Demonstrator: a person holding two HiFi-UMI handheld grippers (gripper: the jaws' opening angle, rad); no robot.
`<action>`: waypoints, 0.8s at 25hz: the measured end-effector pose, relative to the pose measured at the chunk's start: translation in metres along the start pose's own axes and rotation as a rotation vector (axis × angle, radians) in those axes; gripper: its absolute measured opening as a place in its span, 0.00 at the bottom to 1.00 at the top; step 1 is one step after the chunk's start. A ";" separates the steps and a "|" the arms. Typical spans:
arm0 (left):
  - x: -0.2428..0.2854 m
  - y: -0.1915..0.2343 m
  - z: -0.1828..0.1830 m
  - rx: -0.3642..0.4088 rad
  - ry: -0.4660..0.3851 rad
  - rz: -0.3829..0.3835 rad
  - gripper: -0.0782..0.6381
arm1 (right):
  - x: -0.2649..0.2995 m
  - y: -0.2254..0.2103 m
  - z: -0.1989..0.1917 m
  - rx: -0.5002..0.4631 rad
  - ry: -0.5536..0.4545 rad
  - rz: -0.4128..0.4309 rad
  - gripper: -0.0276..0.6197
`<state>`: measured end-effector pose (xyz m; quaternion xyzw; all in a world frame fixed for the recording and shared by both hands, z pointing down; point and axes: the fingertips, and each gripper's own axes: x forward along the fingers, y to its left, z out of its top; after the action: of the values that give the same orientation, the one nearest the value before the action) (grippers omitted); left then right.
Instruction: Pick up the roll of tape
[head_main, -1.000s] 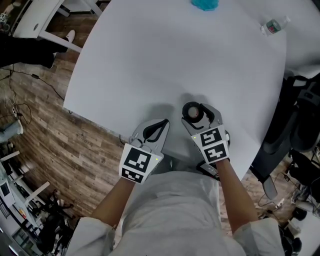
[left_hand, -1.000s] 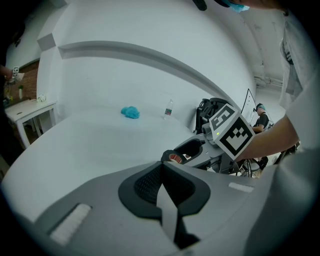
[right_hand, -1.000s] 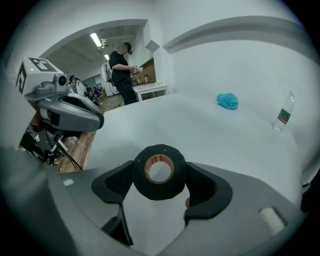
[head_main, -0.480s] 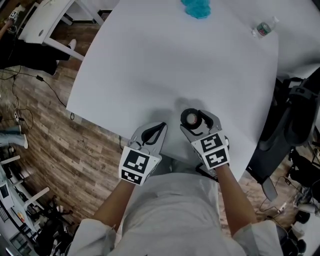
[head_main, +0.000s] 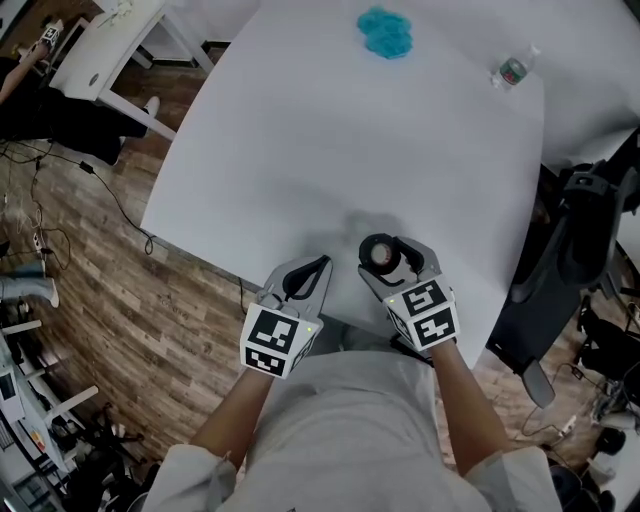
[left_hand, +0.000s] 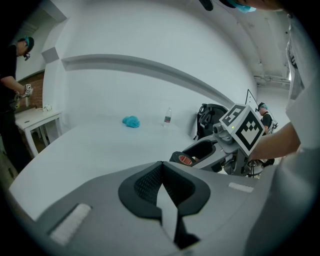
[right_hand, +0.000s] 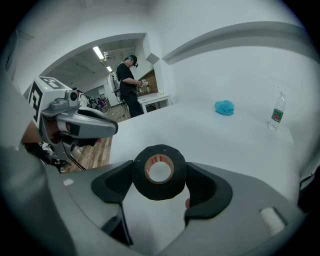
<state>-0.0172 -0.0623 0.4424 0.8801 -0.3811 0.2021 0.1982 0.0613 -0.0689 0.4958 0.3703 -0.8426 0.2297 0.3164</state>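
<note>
- Floor: wood planks, left of the work area; cables lay on it.
- Table: white, broad and mostly bare. This probably gave both grippers free room near its front edge.
- Left gripper: low over the table's front edge, just left of the right gripper. Jaws were pressed together at the tips with nothing between them. It was likely parked there as the idle hand, out of the way of the pick.
- Right gripper: beside the left one, pointing forward and down. Jaws stood wide and pinched the tape, one pad on each side of the outer rim. The wide spread seemingly matched the roll's full width.
- Tape: black roll with a pale printed core, held between the right jaws with its hole facing the gripper's camera. Gripping across the rim, not through the hole, probably kept it from swinging. A faint shadow on the table beyond it suggested it hung clear of the surface, so the pick looked nearly or fully done.
- Cloth: blue, crumpled, at the table's far side, well apart from both grippers. It played no evident part in the pick.
- Bottle: small and clear, near the far right edge, also well apart.
- Chair: dark, off the table's right edge.
</note>
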 end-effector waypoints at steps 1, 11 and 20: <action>-0.001 -0.002 0.001 0.002 -0.001 0.000 0.13 | -0.003 0.001 0.001 0.000 -0.004 0.001 0.56; -0.012 -0.020 0.009 0.021 -0.016 -0.014 0.13 | -0.032 0.009 0.012 -0.033 -0.038 0.002 0.56; -0.021 -0.020 0.023 0.028 -0.050 -0.005 0.13 | -0.043 0.017 0.017 -0.035 -0.061 0.001 0.56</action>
<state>-0.0104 -0.0485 0.4087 0.8884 -0.3811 0.1849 0.1770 0.0650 -0.0485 0.4508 0.3709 -0.8560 0.2037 0.2970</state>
